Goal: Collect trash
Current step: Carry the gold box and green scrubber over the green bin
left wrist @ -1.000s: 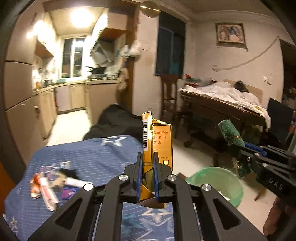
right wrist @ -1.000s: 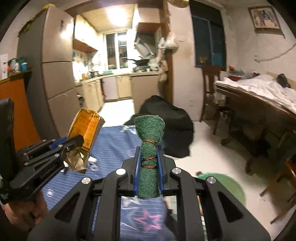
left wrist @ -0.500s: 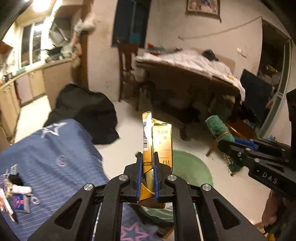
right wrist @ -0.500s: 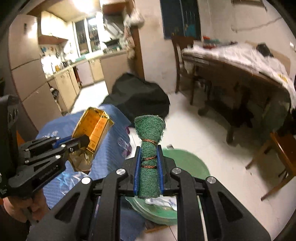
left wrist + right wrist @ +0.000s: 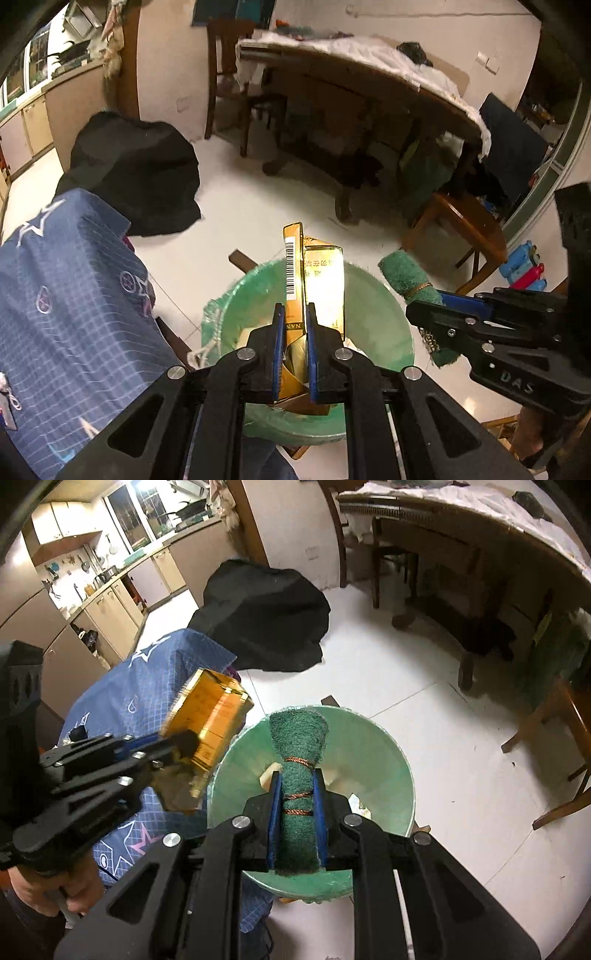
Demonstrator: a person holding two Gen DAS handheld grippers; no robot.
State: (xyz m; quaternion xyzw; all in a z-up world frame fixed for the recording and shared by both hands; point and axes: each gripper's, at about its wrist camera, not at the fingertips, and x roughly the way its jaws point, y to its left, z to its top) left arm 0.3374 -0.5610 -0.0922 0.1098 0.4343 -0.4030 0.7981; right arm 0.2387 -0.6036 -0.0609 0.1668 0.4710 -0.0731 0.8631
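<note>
Right wrist view: right gripper [image 5: 295, 808] pinches a rolled green scouring pad [image 5: 298, 775] upright, directly above the green plastic bin [image 5: 391, 764] (left gripper [image 5: 173, 746], clamping a crushed yellow carton [image 5: 210, 709], hangs over its rim).

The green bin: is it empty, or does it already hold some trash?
Not empty. Pale scraps lie inside the green bin, partly hidden by the scouring pad.

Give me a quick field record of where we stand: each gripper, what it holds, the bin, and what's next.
left gripper: shut on yellow carton
right gripper: shut on green scouring pad
pad detail: rolled, bound with copper wire
green bin: on floor beside blue-covered table, some trash inside
position: both items above the bin
next: likely release both
</note>
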